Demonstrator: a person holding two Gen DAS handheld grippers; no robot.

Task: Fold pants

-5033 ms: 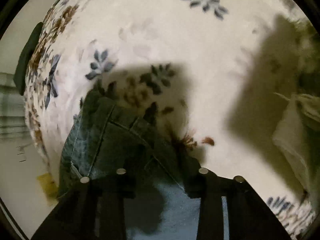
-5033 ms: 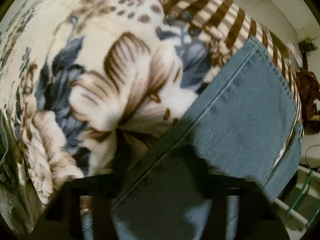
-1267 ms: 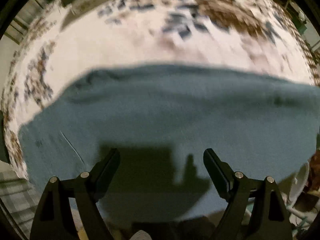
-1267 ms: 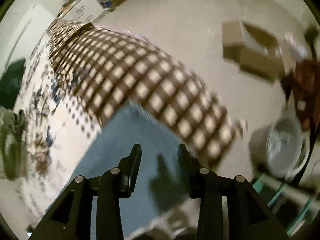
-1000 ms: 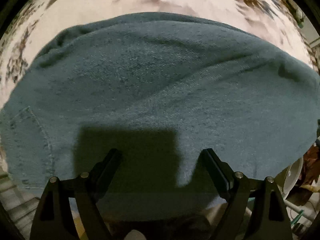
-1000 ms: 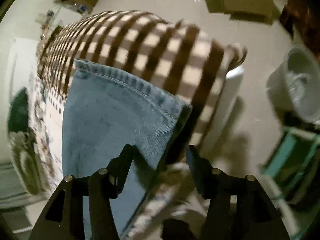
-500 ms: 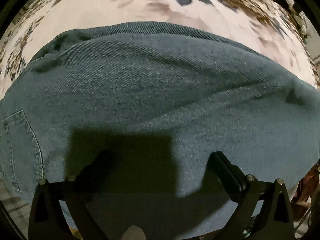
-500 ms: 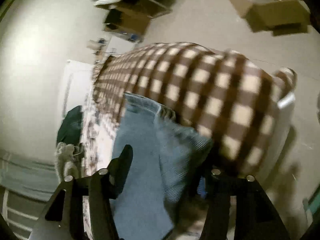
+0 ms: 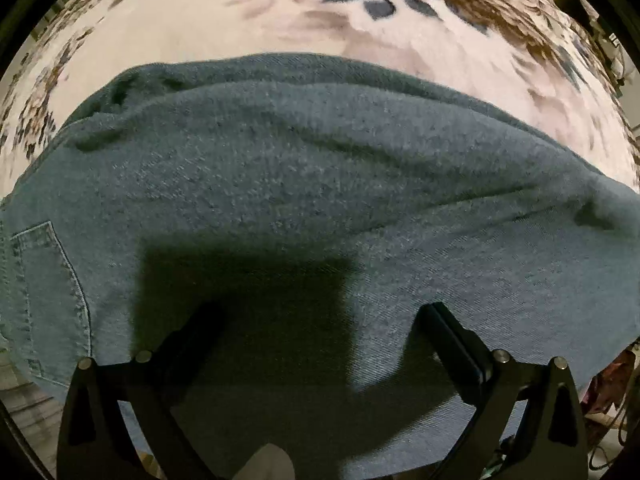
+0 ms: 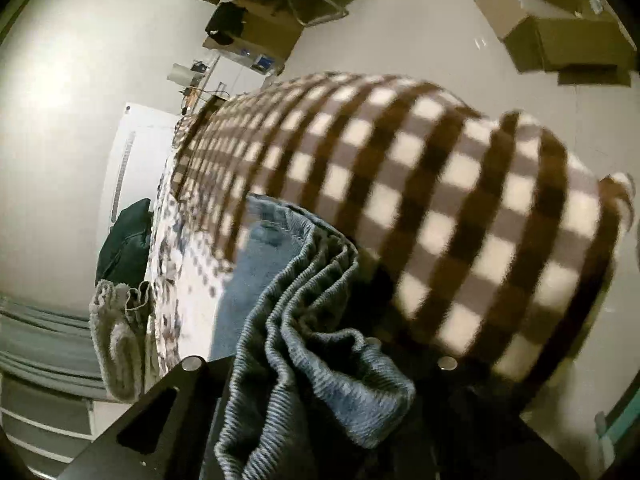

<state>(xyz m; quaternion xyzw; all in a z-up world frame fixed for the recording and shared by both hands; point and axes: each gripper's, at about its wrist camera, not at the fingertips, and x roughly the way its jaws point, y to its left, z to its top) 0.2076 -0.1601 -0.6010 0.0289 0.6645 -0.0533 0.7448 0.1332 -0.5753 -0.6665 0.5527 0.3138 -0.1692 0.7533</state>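
Observation:
Blue denim pants [image 9: 320, 208] lie across a floral blanket [image 9: 248, 20] and fill most of the left wrist view, with a back pocket [image 9: 44, 292] at the left. My left gripper [image 9: 320, 320] hovers low over the denim, jaws wide apart and empty. In the right wrist view my right gripper [image 10: 320, 364] is shut on the bunched hem end of the pants [image 10: 296, 344], lifted off the bed; its fingertips are hidden by the cloth.
A brown-and-cream checked blanket [image 10: 440, 208] hangs over the bed's edge beside the hem. A grey towel [image 10: 116, 340] and a dark cushion [image 10: 124, 240] lie at the far side. Cardboard boxes [image 10: 560, 28] stand on the floor.
My right gripper has closed on the pants' hem end and lifted it, bunching the cloth. My left gripper has dropped closer over the denim, still open.

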